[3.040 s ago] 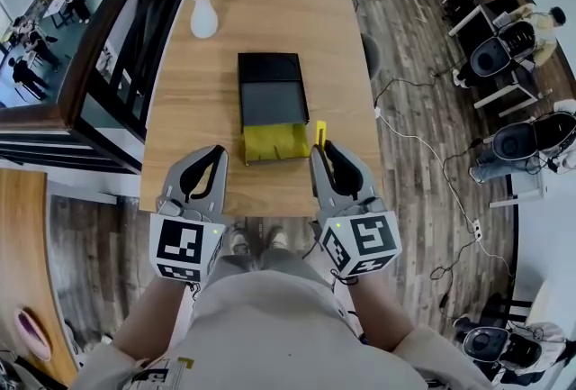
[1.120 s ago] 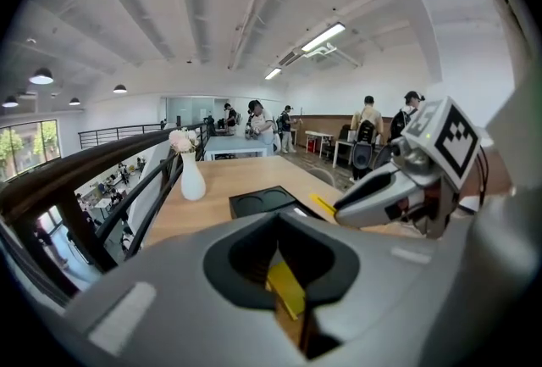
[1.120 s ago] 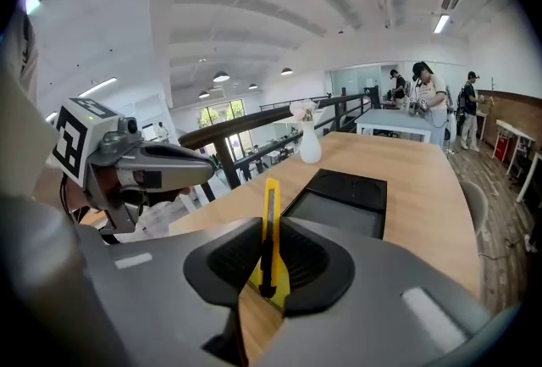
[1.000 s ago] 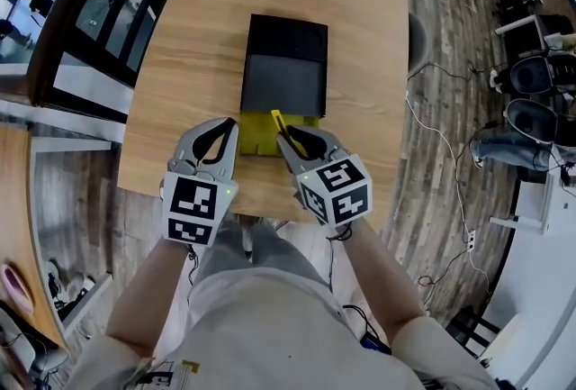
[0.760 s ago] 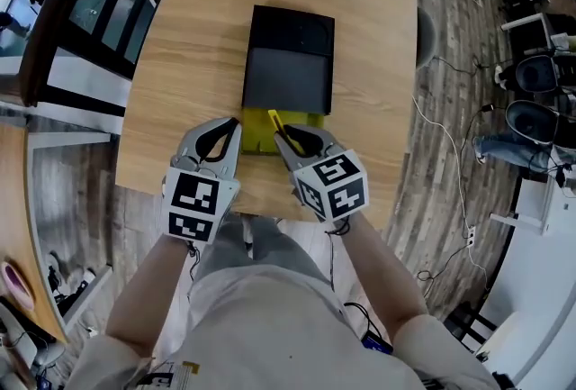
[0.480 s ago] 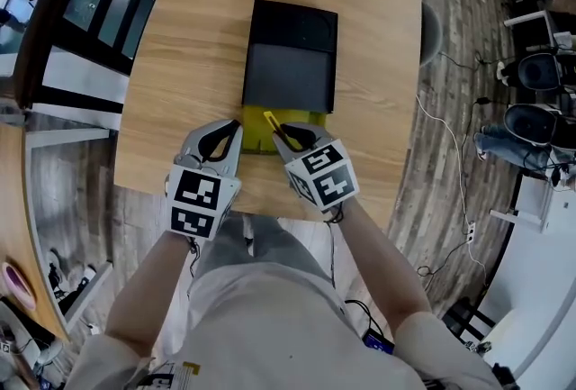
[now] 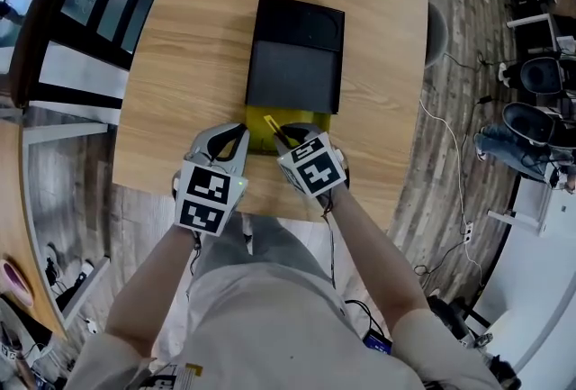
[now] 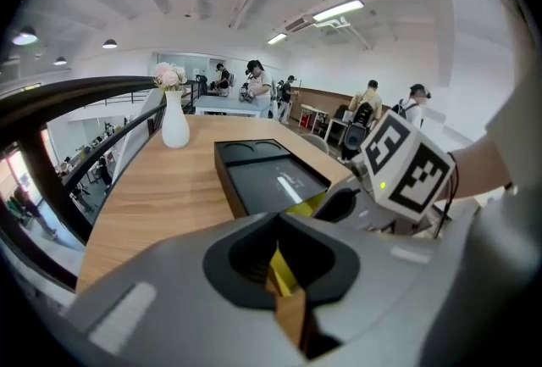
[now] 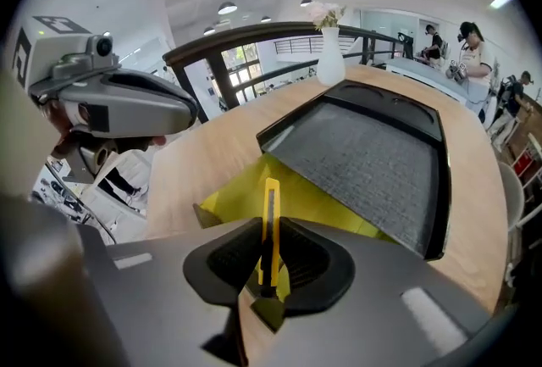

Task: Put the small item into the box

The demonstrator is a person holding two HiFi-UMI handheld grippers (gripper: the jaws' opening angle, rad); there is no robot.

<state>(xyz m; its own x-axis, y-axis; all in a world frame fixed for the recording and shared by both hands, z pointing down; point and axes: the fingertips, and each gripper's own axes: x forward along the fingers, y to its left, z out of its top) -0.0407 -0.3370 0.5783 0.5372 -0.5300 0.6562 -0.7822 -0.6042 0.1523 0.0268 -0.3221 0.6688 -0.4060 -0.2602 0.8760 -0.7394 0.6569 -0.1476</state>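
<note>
The right gripper (image 9: 269, 276) was clamped on the yellow knife (image 9: 271, 221), whose free end stood over the open yellow drawer (image 9: 318, 197) of the box (image 7: 297, 55); the left gripper (image 8: 286, 306) was closed on nothing, just beside the drawer's near-left corner; the carry looked all but done; next, probably, lower the knife into the drawer, then part the jaws.

Open-plan office/lab on an upper level. Wood table (image 7: 180, 64) sits by a glass railing (image 7: 85, 5) w/ desks below at left. Office chairs (image 7: 531, 122) and loose cables (image 7: 447, 165) on plank floor at right. People (image 8: 254, 84) at workstations far back, under strip lights (image 8: 337, 11).
</note>
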